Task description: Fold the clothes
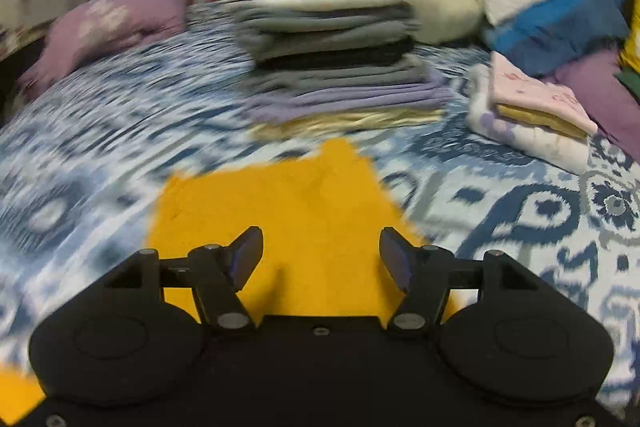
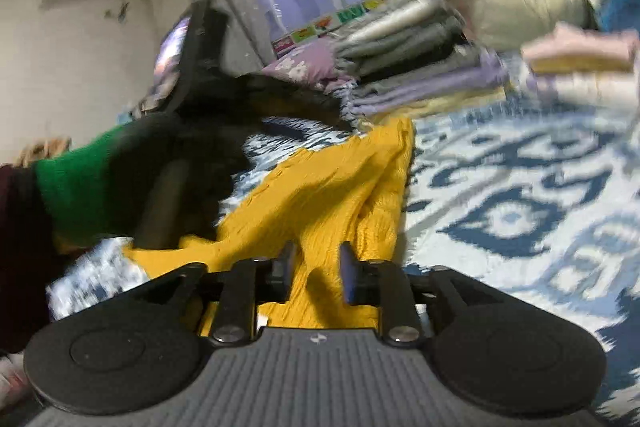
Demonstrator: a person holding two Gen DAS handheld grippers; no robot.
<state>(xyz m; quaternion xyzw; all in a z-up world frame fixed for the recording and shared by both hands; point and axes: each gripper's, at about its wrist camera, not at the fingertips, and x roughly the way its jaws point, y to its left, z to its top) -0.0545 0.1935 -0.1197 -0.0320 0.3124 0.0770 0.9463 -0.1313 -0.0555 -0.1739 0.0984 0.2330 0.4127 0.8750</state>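
Both grippers, left gripper (image 1: 321,254) and right gripper (image 2: 316,273), hover with fingers apart, gripping nothing, over the yellow garment (image 1: 288,211) lying just before the folded stack (image 1: 336,47); corners should be pinched squarely

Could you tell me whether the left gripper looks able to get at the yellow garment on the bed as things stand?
Probably yes. The left gripper has its jaws apart, nothing between them, and the yellow garment lies flat on the patterned bedspread right below and ahead of it. The folded stack sits further back, out of the way.
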